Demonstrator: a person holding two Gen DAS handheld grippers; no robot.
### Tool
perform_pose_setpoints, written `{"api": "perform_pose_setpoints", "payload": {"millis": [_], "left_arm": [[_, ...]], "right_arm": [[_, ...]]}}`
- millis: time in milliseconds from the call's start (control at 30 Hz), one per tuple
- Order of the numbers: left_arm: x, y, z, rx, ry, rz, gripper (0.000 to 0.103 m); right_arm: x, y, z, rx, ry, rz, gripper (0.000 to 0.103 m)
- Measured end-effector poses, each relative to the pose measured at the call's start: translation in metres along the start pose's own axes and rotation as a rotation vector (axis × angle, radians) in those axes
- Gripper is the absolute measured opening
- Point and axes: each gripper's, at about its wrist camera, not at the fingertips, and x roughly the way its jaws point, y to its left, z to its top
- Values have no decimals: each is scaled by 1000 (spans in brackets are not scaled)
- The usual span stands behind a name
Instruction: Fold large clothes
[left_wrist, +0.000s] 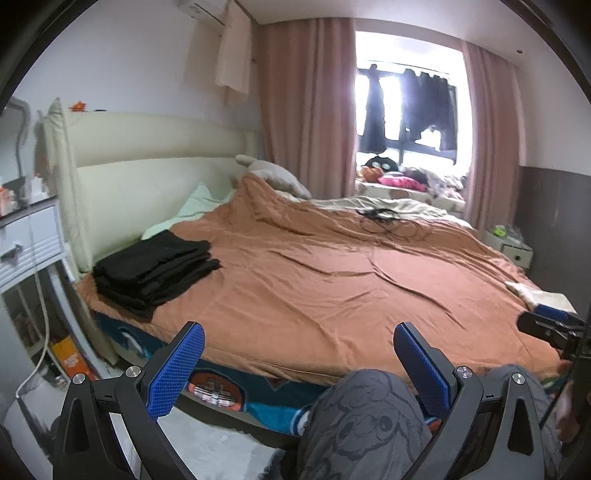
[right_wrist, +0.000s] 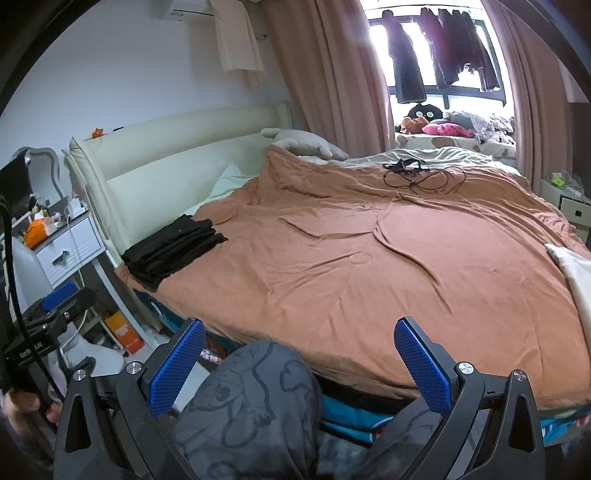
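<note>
The left gripper (left_wrist: 299, 365) and right gripper (right_wrist: 299, 363) are side by side, held low. Both have their blue fingers (left_wrist: 177, 369) spread wide apart (nothing between them).

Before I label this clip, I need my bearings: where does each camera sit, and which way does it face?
Left wrist: on the left gripper, at the bed's near edge, facing the headboard and window; open jaws, the person's patterned trouser knees and the right gripper show.
Right wrist: on the right gripper, same direction; open jaws, knees and the left gripper show.
Shared: the orange duvet, the folded black clothes, and a cable tangle.
</note>
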Motion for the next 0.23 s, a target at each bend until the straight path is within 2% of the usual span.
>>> {"api": "perform_pose_setpoints", "payload": {"millis": [233], "left_arm": [[-11, 10, 1, -14, -32, -4, 103]], "right_arm": [[-6, 4, 1, 10, 11, 12, 103]]}}
